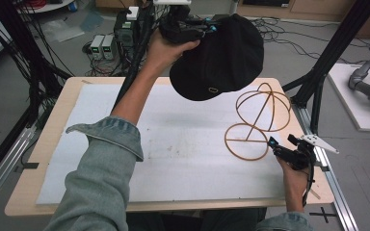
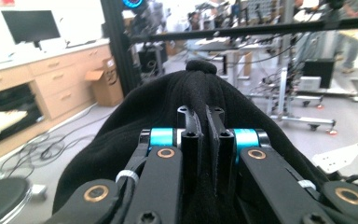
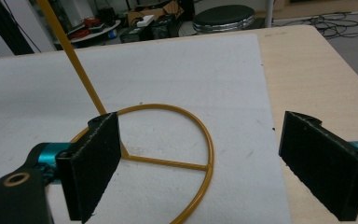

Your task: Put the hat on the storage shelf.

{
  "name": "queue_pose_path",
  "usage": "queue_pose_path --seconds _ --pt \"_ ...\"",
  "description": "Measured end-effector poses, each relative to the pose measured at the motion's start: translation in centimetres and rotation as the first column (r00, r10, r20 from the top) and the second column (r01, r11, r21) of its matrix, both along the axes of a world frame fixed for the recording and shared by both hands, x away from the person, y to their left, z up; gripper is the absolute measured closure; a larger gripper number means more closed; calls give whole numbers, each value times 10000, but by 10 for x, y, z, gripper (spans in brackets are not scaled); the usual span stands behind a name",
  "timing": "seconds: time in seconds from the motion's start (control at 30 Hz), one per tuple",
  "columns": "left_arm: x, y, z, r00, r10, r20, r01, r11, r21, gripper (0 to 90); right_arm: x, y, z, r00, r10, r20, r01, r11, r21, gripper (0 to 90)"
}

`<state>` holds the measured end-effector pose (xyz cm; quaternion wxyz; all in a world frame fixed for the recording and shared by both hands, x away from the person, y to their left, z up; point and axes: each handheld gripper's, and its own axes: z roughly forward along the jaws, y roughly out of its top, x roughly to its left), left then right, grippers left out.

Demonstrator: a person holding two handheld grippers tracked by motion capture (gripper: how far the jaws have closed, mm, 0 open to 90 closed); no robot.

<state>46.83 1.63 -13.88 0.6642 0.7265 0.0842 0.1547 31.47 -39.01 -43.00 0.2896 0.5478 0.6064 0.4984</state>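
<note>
A black cap [image 1: 221, 57] hangs in the air above the far side of the table, with my left gripper [image 1: 208, 27] shut on its fabric. In the left gripper view the jaws [image 2: 205, 133] pinch a fold of the cap [image 2: 168, 107] just below its top button. A golden wire hat stand [image 1: 260, 113], with a domed top and a ring base, stands on the right of the white board. My right gripper [image 1: 282, 144] is open at the near right of the base ring [image 3: 209, 149]. In its own view the right gripper [image 3: 205, 163] straddles the ring without touching it.
A white foam board [image 1: 173, 149] covers most of the wooden table [image 1: 53, 125]. Black frame posts [image 1: 327, 53] rise at the table's far corners. An aluminium rail [image 1: 335, 187] runs along the right edge. Cables and electronics boxes [image 1: 103, 45] lie on the floor behind.
</note>
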Motion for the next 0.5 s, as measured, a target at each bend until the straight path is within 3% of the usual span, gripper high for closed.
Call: queue_pose_path --seconds 0.27,0.5 --pt "-4 -18 3 9967 -810 9 810 9966 -133 856 0 -1 0 10000 -41 -57 42 10000 75 128" --pt "-8 -38 2 9880 -1548 18 1547 9874 -330 856 0 -2 0 10000 -70 12 70 9999 148 128"
